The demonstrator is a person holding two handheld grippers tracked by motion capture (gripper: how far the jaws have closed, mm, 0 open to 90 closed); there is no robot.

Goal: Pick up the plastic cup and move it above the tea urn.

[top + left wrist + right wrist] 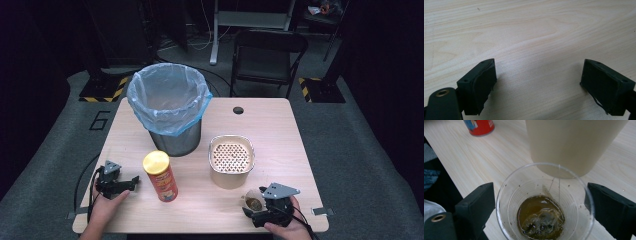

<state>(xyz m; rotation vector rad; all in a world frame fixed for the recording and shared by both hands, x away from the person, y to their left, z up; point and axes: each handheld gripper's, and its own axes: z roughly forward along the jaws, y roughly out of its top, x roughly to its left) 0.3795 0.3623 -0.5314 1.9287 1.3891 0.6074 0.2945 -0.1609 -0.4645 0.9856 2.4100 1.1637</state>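
Right gripper (541, 207) wide around clear cup (544, 202) (untouched); left gripper (536, 82) wide, empty

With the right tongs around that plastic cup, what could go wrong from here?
1. The clear cup holds brown liquid and a tea bag; the open right tongs straddle it, so a hard squeeze may buckle it and spill.
2. The beige container stands close behind; lifting could knock it.
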